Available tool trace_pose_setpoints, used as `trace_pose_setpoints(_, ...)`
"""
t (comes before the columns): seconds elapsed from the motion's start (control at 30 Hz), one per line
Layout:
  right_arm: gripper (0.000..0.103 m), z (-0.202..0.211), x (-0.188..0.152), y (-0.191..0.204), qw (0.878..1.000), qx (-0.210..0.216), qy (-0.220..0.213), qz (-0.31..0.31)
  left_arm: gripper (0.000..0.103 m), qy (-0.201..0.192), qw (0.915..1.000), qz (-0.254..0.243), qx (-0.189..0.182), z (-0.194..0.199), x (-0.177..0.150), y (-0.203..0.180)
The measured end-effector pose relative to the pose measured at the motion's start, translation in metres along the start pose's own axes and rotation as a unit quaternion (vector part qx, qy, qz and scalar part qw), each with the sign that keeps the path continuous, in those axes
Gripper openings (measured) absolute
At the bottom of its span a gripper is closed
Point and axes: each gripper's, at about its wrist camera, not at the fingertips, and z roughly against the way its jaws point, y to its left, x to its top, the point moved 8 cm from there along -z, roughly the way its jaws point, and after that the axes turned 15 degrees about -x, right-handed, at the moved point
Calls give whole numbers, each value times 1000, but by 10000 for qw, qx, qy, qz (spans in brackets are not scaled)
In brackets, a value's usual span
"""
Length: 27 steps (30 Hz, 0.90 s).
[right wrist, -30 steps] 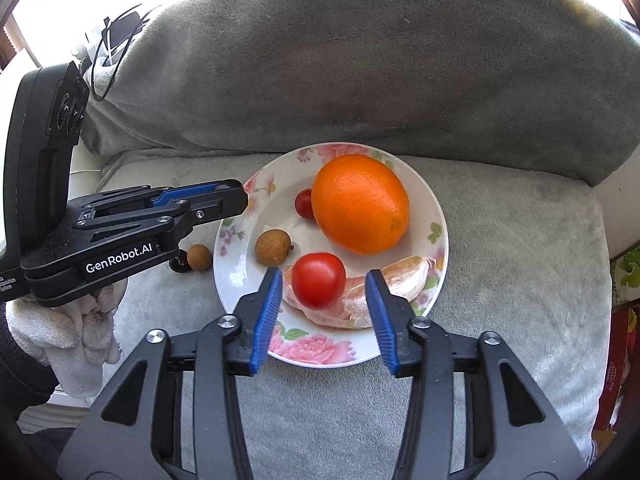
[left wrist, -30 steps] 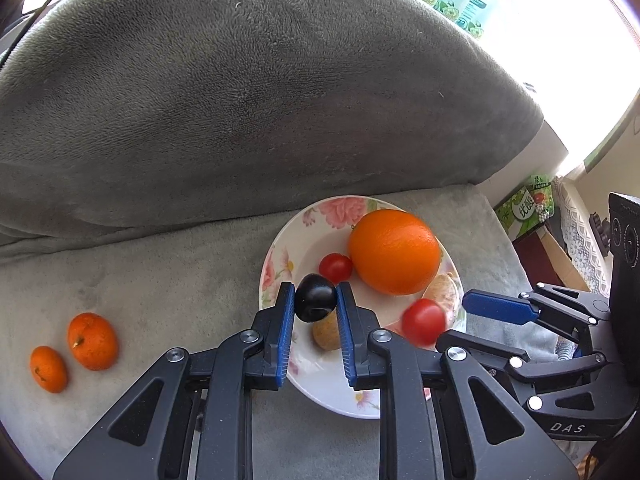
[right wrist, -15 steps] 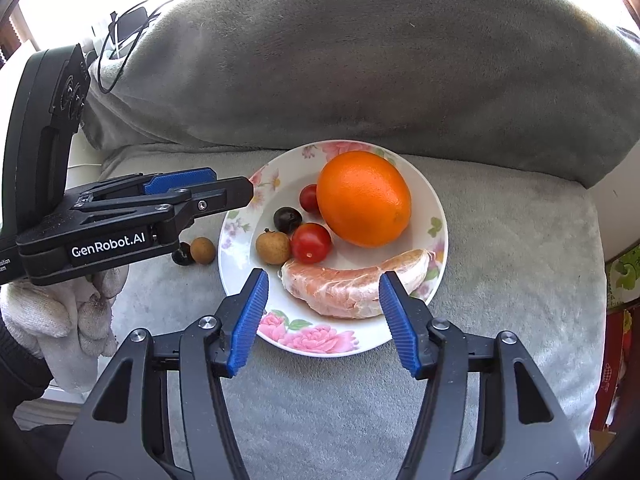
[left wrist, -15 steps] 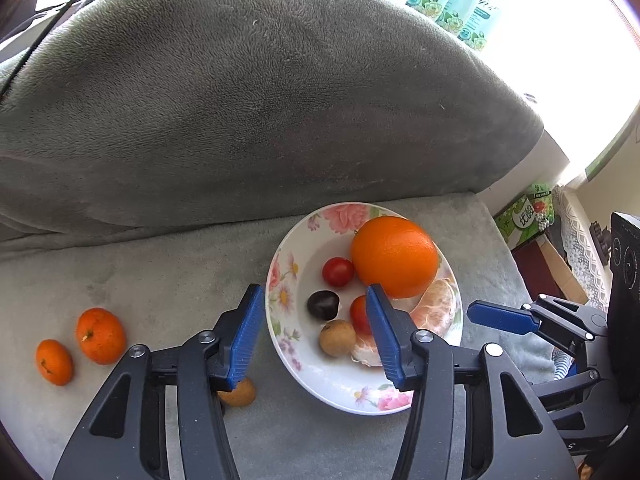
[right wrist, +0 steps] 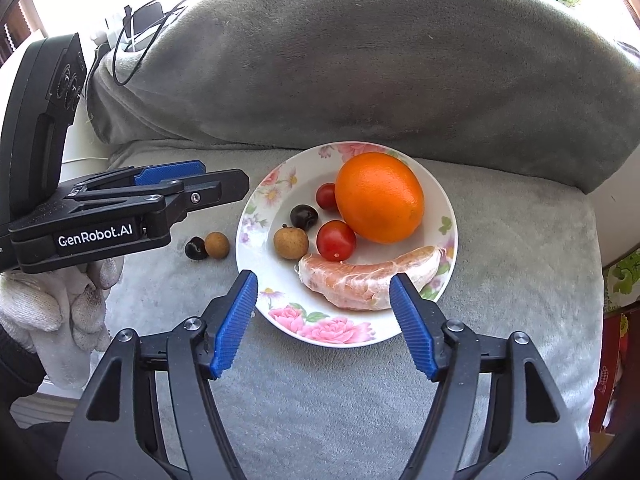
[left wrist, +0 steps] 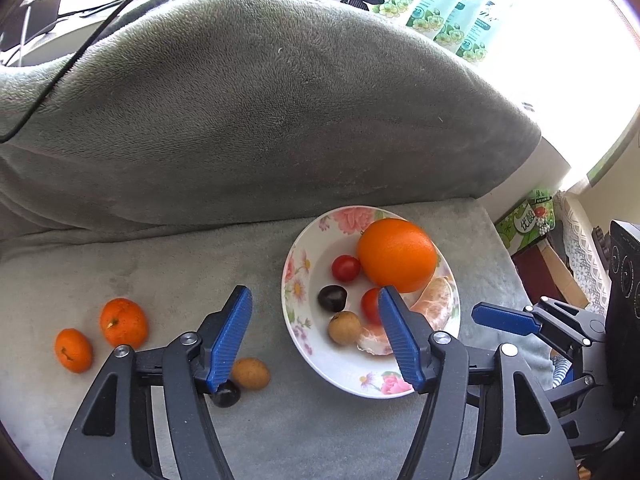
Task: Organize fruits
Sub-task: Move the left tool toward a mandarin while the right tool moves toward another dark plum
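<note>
**Mia:** Gray fuzzy couch (left wrist: 168, 420) all around, with a big gray cushion (left wrist: 280, 120) far out past both tools. What sits on the seat?

**Ben:** A white plate with pink flowers (right wrist: 320, 326). It is right in front of the right tool (right wrist: 323, 292), which is spread wide and holds nothing. The left tool (left wrist: 314, 310) is spread wide too, and empty. The plate is ahead of it and a bit to its right.

**Mia:** What is on the plate?

**Ben:** A big orange (right wrist: 379, 197) at the far side. A peeled orange piece (right wrist: 366, 282) lies nearest the right tool, between its two tips. Then two little red tomatoes, one (right wrist: 336, 240) touching the orange and one (right wrist: 326, 196) farther back. A brown longan (right wrist: 291, 243) and a dark cherry (right wrist: 304, 216) sit on the plate's left part.

**Mia:** And off the plate?

**Ben:** Two small tangerines, one (left wrist: 123, 322) bigger and one (left wrist: 73, 350) smaller, lie side by side to the left of the left tool. Another longan (left wrist: 251, 374) and another dark cherry (left wrist: 226, 394) lie on the seat, touching, just beside the left tool's left finger.
</note>
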Motion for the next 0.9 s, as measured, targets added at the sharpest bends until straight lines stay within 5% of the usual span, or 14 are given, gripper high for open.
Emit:
trace_pose_setpoints(0.5, 71, 13, 6, 21, 9994, 278, -171, 73, 66, -156, 9998, 107, 55, 21, -6, 12)
trace_pose_setpoints(0.9, 71, 11, 5, 78, 9962, 760, -79, 414, 66, -345, 9960, 608, 559, 69, -32, 78)
